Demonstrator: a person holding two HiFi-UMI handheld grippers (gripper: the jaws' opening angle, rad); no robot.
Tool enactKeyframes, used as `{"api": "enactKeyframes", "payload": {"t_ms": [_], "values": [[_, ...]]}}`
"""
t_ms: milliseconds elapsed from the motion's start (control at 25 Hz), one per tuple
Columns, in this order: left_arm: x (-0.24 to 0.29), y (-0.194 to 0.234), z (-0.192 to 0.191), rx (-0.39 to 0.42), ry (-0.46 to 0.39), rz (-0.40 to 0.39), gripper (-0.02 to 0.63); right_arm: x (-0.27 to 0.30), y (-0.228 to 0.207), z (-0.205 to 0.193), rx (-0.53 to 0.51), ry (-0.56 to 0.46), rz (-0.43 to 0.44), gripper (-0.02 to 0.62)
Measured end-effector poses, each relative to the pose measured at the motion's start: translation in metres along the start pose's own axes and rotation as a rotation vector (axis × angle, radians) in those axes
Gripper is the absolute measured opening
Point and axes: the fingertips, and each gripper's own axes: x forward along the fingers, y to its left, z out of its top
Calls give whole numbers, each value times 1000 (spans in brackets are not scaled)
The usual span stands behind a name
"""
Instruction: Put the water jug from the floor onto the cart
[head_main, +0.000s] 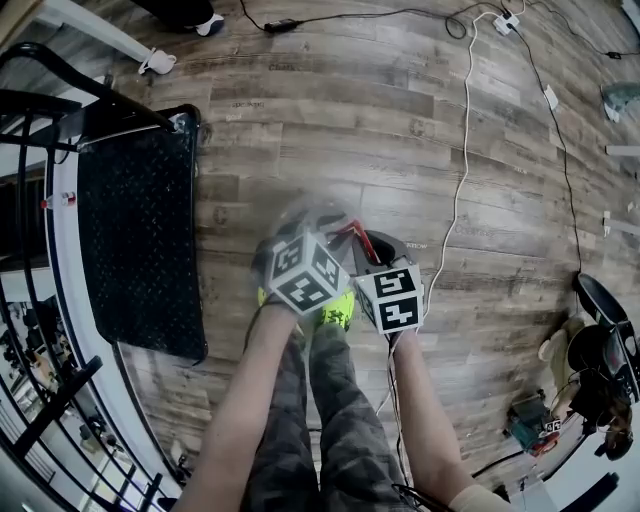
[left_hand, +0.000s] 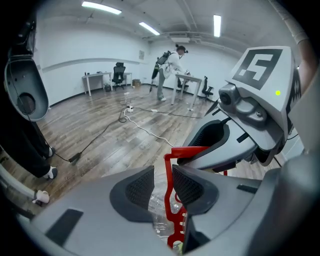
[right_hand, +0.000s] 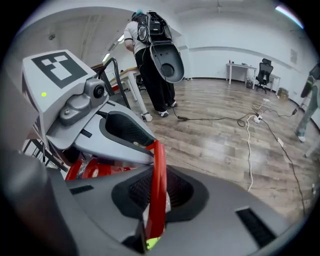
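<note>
The water jug hangs over the wood floor in front of my legs. Only its red carry handle shows in the head view, between the two marker cubes. My left gripper and right gripper face each other across that handle. In the left gripper view my left gripper is shut on the upright red handle, with clear jug plastic below. The right gripper view has my right gripper shut on the same red handle. The black-decked cart stands to the left.
The cart's black push bar rises at its far end, with white rails on its left side. A white cable runs across the floor at right. Gear lies at the lower right. A person stands by a far desk.
</note>
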Motion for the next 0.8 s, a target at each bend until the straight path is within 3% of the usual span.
{"api": "enactKeyframes", "payload": {"t_ms": [400,800], "values": [[-20,-3,2,-54,-49,31,95,-15,16,8,-20,-52,33,44],[-52,0,12,-53,-95,86,94,-32,33,30,-40,-85,54,46]]}}
